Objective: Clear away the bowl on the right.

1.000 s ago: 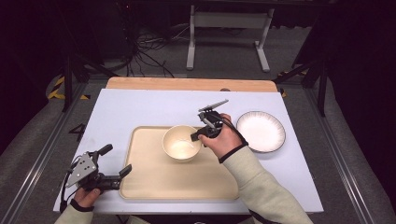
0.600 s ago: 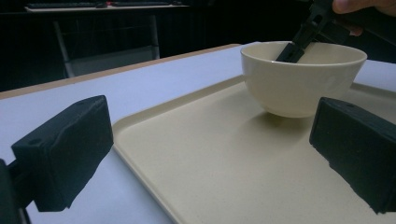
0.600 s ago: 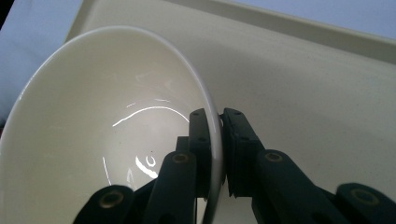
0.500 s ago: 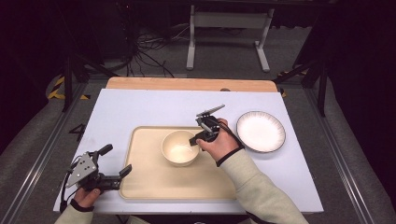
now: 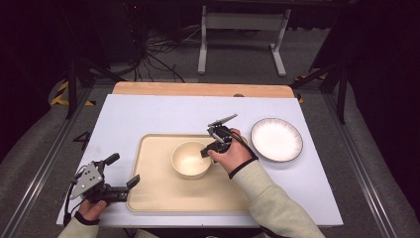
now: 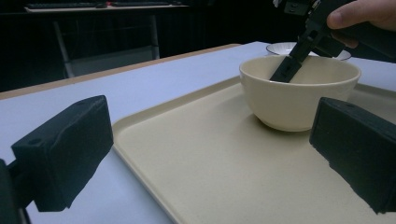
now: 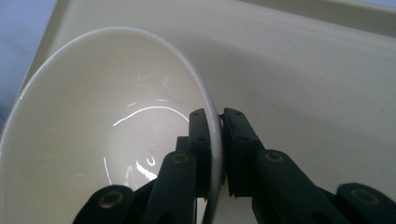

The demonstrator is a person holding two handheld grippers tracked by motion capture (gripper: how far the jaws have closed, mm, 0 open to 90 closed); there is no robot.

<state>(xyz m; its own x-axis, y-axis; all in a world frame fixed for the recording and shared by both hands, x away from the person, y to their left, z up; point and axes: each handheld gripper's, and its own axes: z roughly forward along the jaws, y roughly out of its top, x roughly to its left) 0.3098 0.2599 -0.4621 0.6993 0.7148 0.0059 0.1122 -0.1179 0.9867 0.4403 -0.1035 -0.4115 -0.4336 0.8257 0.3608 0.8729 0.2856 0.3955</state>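
**Thin rim pinch leaves the bowl free to swing or slip**

The right claw is pinched on the rim of the round cream ceramic bowl, one jaw inside the wall and one outside, as the right gripper view shows closely. The bowl stands near the middle of the flat beige plastic tray, which lies on the white worktop. The left claw hovers spread and empty over the tray's near-left corner, well apart from the bowl

The grip takes only a narrow strip of glazed, curved wall at one side. If the bowl is lifted from here, its weight hangs off to the side of the jaws, so it would likely tip down and pivot between the pads; a smooth glaze makes sliding out more probable. A quick or jerky lift would worsen this, and a drop onto the tray could chip the bowl

The white round plate with a dark rim sits just beside the tray at the right; a low carry in that direction could knock the bowl's foot against the tray's raised edge or the plate
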